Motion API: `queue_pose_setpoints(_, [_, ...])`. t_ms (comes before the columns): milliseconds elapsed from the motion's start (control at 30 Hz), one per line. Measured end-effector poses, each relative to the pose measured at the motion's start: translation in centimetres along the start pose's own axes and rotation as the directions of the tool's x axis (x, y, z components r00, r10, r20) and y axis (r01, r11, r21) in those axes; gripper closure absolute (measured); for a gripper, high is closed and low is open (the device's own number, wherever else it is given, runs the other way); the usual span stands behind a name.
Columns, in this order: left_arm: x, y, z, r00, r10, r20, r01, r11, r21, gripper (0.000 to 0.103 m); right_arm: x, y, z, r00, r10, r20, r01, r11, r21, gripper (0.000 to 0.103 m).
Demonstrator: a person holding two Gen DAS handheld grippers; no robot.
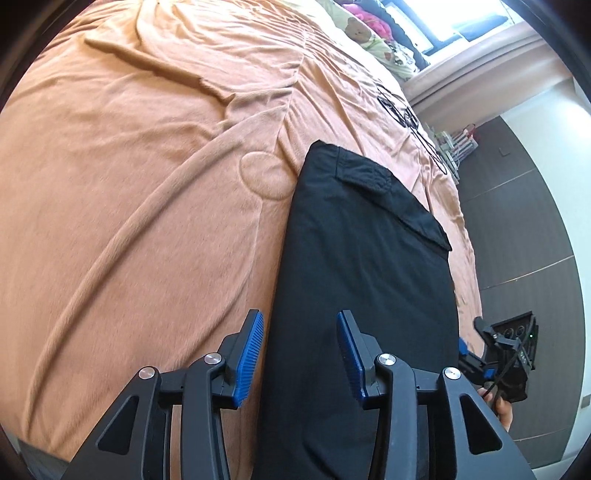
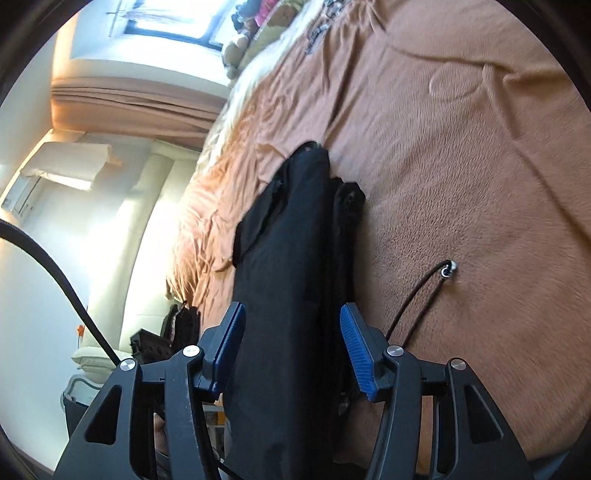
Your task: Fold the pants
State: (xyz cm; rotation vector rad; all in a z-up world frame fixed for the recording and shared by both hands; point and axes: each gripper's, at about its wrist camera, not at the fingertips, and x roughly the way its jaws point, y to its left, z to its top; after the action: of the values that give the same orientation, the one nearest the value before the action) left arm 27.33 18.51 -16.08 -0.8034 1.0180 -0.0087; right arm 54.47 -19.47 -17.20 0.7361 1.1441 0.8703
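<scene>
From my remote station, both wrist views centre on the black pants point(image 1: 369, 266), which lie folded into a long narrow strip on the bed point(image 1: 129, 177), on its orange blanket and close to the bed's edge. In the left wrist view my left gripper point(image 1: 300, 356) hangs over the near end of the pants with its blue-padded fingers point(image 1: 249, 356) spread; one pad stands just off the strip's edge over the blanket, the other over the black cloth, and neither presses on it. A flapped pocket point(image 1: 391, 206) shows on the upper side of the pants toward their far end. Beyond the pants, past the bed's edge, part of the other gripper and a bit of the hand holding it appear above the dark floor point(image 1: 517, 221). In the right wrist view my right gripper point(image 2: 291, 354) is likewise spread, its fingers point(image 2: 358, 356) standing on either side of the strip with a gap between each pad and the cloth, so nothing is pinched. A thin black cord with a metal tip point(image 2: 448, 268) lies on the blanket just beside the pants. Farther off than the pants, stuffed toys point(image 1: 360, 31) sit at the head of the bed under a bright window point(image 1: 461, 18).
</scene>
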Motion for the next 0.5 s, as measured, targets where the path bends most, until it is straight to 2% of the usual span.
queue_pose_setpoints(200, [1.1, -0.4, 1.4, 1.000, 0.007, -0.015, -0.007, 1.000, 0.025, 0.059, 2.2, -0.7, 0.5, 0.995, -0.063, -0.080, 0.066, 0.997, 0.032, 0.051])
queue_pose_setpoints(500, [3.1, -0.5, 3.4, 0.999, -0.023, -0.044, 0.025, 0.999, 0.045, 0.059, 4.5, -0.1, 2.2, 0.983, -0.092, -0.156, 0.097, 0.995, 0.025, 0.051])
